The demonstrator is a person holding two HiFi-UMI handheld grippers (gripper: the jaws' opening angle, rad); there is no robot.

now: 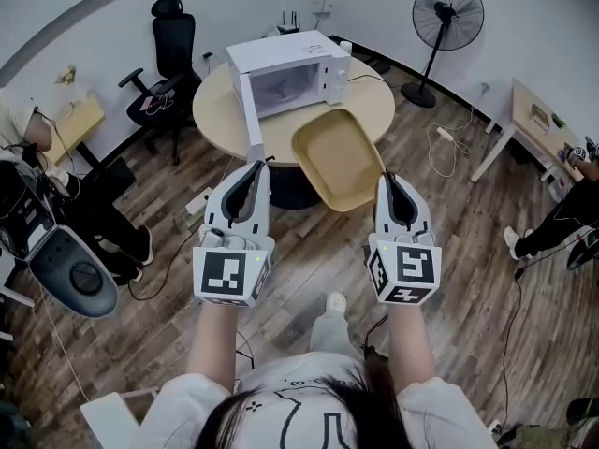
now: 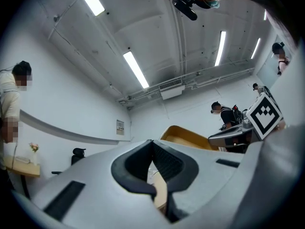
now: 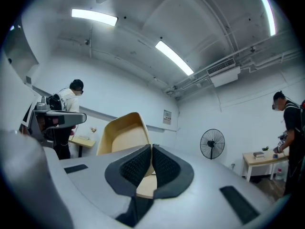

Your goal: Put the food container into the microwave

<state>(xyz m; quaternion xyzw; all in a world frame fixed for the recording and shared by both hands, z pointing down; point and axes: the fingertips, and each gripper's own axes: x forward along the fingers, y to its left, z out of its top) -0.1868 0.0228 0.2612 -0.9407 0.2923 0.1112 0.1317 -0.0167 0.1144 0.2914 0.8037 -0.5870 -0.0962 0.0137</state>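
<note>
The tan food container (image 1: 339, 157) hangs tilted in the air in front of the round table (image 1: 374, 106). My right gripper (image 1: 385, 176) is shut on its right rim; in the right gripper view the container wall (image 3: 123, 132) rises from between the closed jaws (image 3: 151, 148). The white microwave (image 1: 290, 68) stands on the table with its door (image 1: 251, 110) swung open toward me. My left gripper (image 1: 263, 164) is to the left of the container, near the door's lower end, with its tips (image 2: 152, 144) together. In the left gripper view the container (image 2: 188, 138) shows to the right.
A black office chair (image 1: 168, 54) stands left of the table and a standing fan (image 1: 447, 15) at the back right. A small wooden table (image 1: 538, 120) is at the far right. People stand at both sides of the room. Cables lie on the wood floor.
</note>
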